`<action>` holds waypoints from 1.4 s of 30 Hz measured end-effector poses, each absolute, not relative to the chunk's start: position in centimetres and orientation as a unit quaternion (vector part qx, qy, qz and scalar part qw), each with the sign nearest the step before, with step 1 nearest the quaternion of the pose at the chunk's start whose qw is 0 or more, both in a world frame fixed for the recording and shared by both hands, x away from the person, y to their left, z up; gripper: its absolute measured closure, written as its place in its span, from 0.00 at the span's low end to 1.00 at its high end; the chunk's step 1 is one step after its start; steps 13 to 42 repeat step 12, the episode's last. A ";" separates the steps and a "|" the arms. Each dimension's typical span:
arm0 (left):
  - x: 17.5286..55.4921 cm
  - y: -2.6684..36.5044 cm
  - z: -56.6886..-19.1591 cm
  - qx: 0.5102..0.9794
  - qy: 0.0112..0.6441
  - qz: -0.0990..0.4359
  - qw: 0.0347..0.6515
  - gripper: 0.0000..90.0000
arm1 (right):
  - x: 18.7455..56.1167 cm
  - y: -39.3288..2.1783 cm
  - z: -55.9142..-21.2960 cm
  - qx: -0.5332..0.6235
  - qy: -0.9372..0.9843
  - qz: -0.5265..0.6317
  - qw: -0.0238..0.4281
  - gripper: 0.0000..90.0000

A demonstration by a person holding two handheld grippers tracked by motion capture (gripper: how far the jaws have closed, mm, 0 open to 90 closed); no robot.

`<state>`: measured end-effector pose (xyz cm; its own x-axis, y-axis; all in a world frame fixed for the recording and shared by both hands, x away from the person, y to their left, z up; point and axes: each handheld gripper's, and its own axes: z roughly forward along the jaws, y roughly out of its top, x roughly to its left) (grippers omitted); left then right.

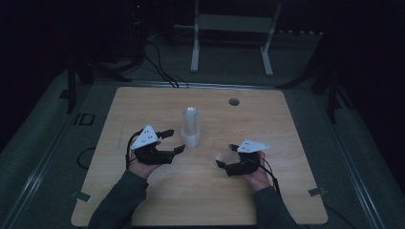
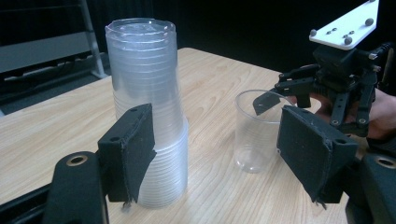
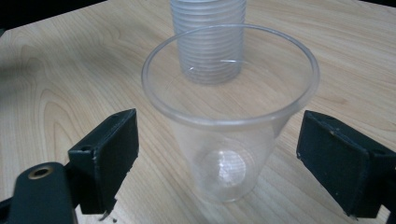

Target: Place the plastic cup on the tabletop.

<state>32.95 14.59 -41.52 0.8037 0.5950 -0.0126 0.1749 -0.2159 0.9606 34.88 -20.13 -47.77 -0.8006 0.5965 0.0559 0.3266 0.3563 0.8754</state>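
The right gripper point(image 1: 228, 155) hangs with its black jaws spread wide on either side of a single clear plastic cup point(image 3: 231, 116), and neither pad touches the wall; in the right gripper view there is open air between each pad and the cup. The cup stands upright on its own base on the light wooden table point(image 1: 143, 200), so it looks set down and let go rather than held.

Across from it, the left gripper point(image 1: 173, 141) is spread too, and holds nothing. Its jaws sit just beside the lower part of a tall stack of nested clear plastic cups point(image 2: 147, 112), one pad close to the stack's side, though I cannot tell whether it touches. The stack stands upside down near the middle of the table, a little apart from the single cup.

As I read it, one cup has been taken off the stack and placed right way up. The stack is tall, so most of the work seems to lie ahead: many more cups to pull off and set out.
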 end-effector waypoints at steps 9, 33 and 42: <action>33.0 14.8 -41.5 0.757 0.256 0.185 0.572 0.31 | 34.5 -20.6 -47.8 0.286 0.814 0.489 0.131 0.14; 33.0 14.9 -41.5 0.756 0.257 0.186 0.573 0.31 | 34.3 -20.7 -47.7 0.287 0.816 0.484 0.130 0.14; 33.0 14.9 -41.5 0.756 0.257 0.186 0.573 0.31 | 34.3 -20.7 -47.7 0.287 0.816 0.484 0.130 0.14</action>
